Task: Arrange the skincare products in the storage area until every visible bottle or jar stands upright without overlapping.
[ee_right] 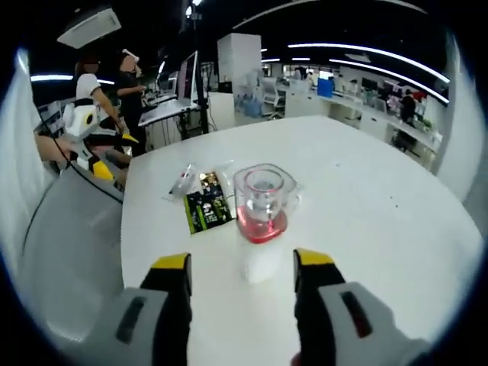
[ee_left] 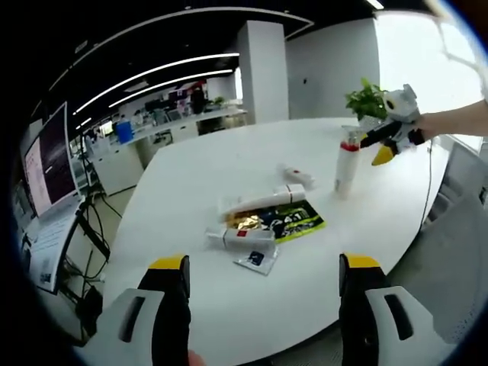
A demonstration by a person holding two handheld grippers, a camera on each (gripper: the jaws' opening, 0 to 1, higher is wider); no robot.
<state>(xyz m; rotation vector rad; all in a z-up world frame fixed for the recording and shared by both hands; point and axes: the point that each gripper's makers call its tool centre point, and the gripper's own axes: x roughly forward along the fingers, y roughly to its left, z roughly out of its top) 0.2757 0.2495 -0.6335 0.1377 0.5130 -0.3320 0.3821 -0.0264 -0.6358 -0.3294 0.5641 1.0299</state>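
Right gripper (ee_right: 242, 267) jaws spread, bottle (ee_right: 263, 221) upright between them, untouched — mid-frame. Left gripper (ee_left: 264, 267) open, empty. Lying tubes (ee_left: 263, 204) cluster centre; table (ee_left: 206, 164) edges bare.

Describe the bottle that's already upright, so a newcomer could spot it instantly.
Start at the big white round table; a small heap of products lies near its middle, around a green-and-black packet. Beyond that heap, by the right gripper, stands the upright bottle. It is tall, white, with a red band and clear cap, while its neighbours, like the white tube, all lie flat.
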